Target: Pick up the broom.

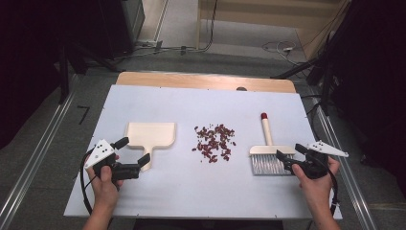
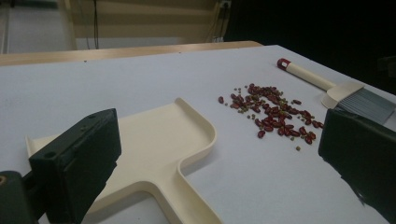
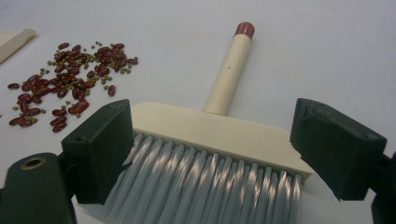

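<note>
A heap of red beans (image 1: 214,142), mixed with a few small green ones, is seen lying loose on the white table (image 1: 191,191) and is taken here as the landmark. To the left of the beans, well apart from them, a cream dustpan (image 1: 150,135) is laid flat, its short handle pointed toward the person's side of the table. To the right of the beans, about as far off, a brush (image 1: 268,152) is laid flat; its cream handle with a red tip is pointed away from the person, and its grey bristles are turned toward the person.

The left claw (image 1: 132,152) is held in the person's left hand (image 1: 106,182), left of the beans and at the dustpan's handle. Its jaws are spread wide, one on each side of the handle's end, and nothing is gripped; in the left gripper view the dustpan (image 2: 154,154) is seen lying between and beyond the two black jaws, with the beans (image 2: 273,112) farther off.

The right claw (image 1: 293,154) is held in the person's right hand (image 1: 313,184), right of the beans and at the brush's bristle end. Its jaws are likewise spread wide, with nothing clamped; in the right gripper view the brush (image 3: 219,135) is framed between them, the bristles nearest, untouched by either pad as far as can be told.
</note>
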### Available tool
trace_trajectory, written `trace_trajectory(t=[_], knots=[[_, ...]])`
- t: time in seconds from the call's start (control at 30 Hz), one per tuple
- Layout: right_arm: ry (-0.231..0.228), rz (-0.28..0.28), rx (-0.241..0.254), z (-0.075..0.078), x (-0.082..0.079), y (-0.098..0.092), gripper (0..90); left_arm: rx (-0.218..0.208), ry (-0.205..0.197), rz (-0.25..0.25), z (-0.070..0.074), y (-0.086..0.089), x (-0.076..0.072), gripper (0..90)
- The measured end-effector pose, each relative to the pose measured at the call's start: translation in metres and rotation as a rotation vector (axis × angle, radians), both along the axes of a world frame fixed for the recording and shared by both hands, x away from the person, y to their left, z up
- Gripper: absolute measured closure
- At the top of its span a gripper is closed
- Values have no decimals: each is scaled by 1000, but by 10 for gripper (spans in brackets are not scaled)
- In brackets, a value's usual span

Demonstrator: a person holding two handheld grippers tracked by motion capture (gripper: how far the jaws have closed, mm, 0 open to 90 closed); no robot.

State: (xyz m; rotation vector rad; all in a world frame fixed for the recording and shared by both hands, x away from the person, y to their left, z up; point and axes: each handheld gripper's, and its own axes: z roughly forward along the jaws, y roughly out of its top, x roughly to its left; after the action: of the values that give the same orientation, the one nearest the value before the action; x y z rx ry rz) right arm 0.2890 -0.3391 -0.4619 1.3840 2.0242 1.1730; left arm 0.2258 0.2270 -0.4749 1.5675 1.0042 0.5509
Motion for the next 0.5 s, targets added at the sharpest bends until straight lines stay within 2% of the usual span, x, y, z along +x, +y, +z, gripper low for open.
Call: trace_trajectory(t=[0.27,0.3,0.43,0.5], knots=[[-8,-5,12,9,0,2,115,8,-7,-5,2,-4,1,0],[-17,-6,13,14,3,3,115,15,-9,0,4,-6,1,0],[10,-49,2,24,13,9,119,31,-6,-8,7,-10,1,0],[19,-53,5,26,16,9,119,35,-9,-7,8,-12,1,0]])
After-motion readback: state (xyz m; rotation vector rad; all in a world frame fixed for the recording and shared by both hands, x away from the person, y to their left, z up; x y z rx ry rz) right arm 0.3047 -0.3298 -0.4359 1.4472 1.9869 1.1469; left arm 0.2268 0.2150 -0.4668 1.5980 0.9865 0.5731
